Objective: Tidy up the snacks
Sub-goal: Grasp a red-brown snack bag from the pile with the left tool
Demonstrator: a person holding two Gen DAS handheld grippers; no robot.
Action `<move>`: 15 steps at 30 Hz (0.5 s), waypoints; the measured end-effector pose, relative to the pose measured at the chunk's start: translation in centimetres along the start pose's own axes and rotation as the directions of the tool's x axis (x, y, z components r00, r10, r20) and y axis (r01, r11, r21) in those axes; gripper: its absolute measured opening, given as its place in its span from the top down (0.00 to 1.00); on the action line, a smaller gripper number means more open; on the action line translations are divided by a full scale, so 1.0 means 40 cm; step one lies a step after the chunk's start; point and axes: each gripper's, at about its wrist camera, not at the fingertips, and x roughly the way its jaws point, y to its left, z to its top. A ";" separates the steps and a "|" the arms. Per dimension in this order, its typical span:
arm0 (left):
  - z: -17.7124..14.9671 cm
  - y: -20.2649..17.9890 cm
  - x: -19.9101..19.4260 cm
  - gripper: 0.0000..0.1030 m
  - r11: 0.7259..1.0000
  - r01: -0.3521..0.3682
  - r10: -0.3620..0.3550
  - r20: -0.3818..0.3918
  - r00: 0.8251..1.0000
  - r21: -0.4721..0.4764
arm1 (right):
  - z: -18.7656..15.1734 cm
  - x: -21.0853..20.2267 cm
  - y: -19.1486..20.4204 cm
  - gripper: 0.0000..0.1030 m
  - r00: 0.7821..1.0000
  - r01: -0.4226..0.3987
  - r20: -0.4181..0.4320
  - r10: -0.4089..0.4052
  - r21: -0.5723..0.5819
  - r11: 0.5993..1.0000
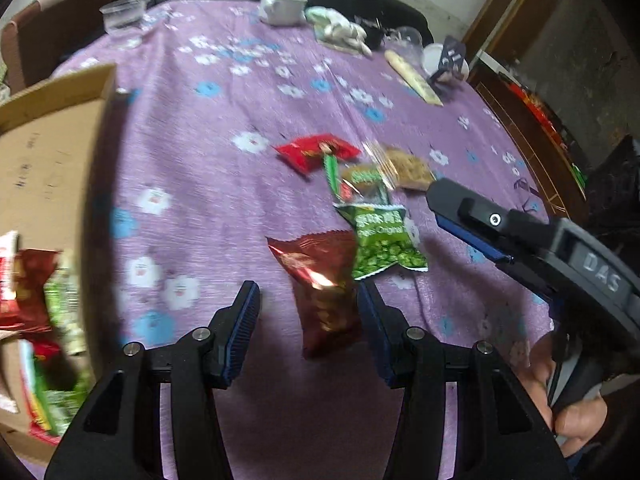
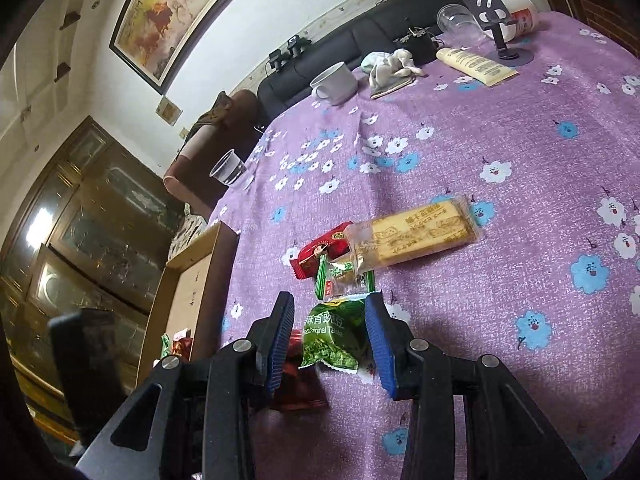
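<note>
1. Here, left gripper held apart above the purple flowered tablecloth, pads clear of everything, nothing clamped.
2. Between its blue pads, lower down on the cloth: a dark red snack packet, lying flat, untouched as far as can be told.
3. Just beyond that, overlapping its upper corner: a green pea packet.
4. Right gripper likewise spread, hanging over the same green pea packet, which sits in the gap; contact with the pads not clear, no squeeze visible.
5. Seen from the left wrist, coming in from the right edge, a hand wrapped round its grip.
6. Further out in the pile: a small green wrapped sweet, a bright red packet and a long biscuit pack, all touching or overlapping.
7. Off to the left, at the table edge: an open cardboard box with red and green packets already inside.
8. Far side of the table: a white mug, a clear plastic cup, a crumpled cloth, a cream tube and a phone stand.
</note>
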 end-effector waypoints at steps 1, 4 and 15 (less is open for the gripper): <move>0.002 -0.007 0.004 0.49 1.000 -0.006 0.006 0.010 1.000 0.010 | 0.000 0.000 -0.001 0.62 1.000 0.000 -0.003 0.000 -0.002 1.000; 0.004 -0.026 0.013 0.48 0.997 -0.051 0.049 0.047 0.998 0.053 | -0.002 0.002 0.006 0.62 1.000 0.002 -0.008 -0.002 -0.015 1.000; -0.057 0.007 -0.043 0.66 0.993 -0.081 0.067 0.148 0.987 0.091 | -0.018 0.038 0.038 0.62 0.998 0.048 -0.035 -0.051 -0.096 0.994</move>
